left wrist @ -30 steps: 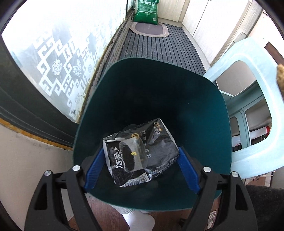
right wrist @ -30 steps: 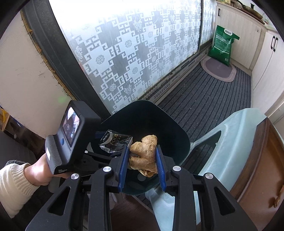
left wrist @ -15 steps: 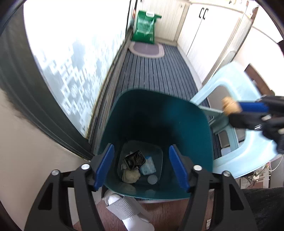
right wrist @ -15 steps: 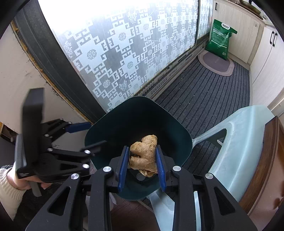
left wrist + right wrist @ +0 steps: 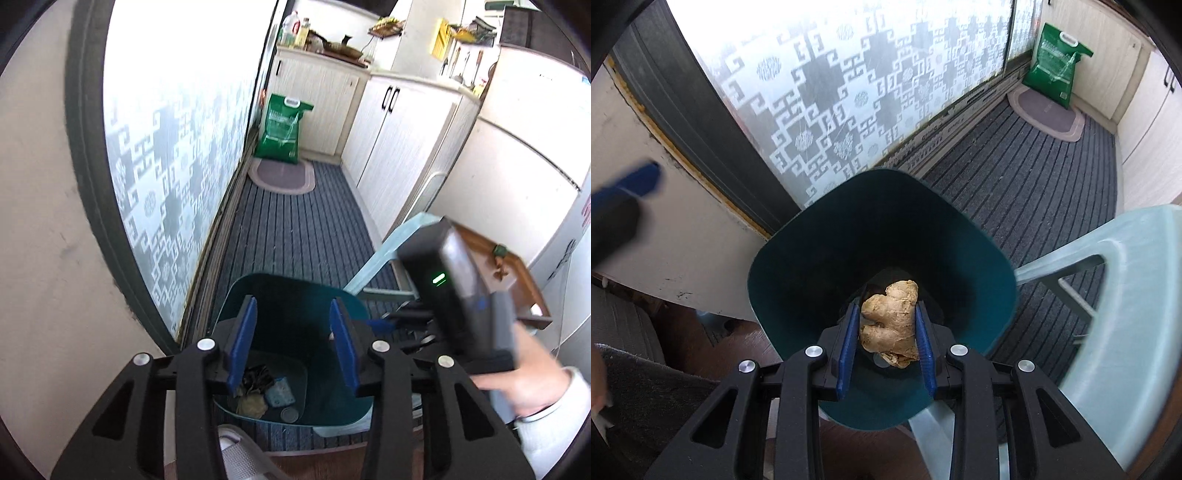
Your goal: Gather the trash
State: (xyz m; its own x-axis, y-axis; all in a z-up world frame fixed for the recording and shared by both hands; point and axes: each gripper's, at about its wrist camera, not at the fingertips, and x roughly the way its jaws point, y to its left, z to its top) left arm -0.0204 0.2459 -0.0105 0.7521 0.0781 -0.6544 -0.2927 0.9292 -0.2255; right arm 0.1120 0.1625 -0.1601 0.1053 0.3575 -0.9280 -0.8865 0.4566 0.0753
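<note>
Ginger root (image 5: 890, 323), 1 knobbly tan piece, item of trash in hand: pinched between the 2 blue pads of the right gripper (image 5: 886, 332), held above the open mouth of the dark teal bin (image 5: 798, 258), roughly over its centre and nearer the near rim than the far one. Bin contents, seen from the left wrist: crumpled dark wrapper (image 5: 258, 376), pale blue scrap (image 5: 280, 393), yellowish lump (image 5: 253, 404) and a small round cap (image 5: 289, 414), all on the bin floor. Left gripper (image 5: 293, 347): fingers spread wide, nothing between them, poised over the near rim of the bin. Pale green plastic chair (image 5: 1126, 295) stands just beside the bin on its right. Risks, as judged: the root's lumpy surface may catch on 1 pad at release and swing sideways, striking the rim and bouncing to the striped floor mat (image 5: 1034, 177); the 2 tools work close together over 1 opening, so a knock between them is possible.
</note>
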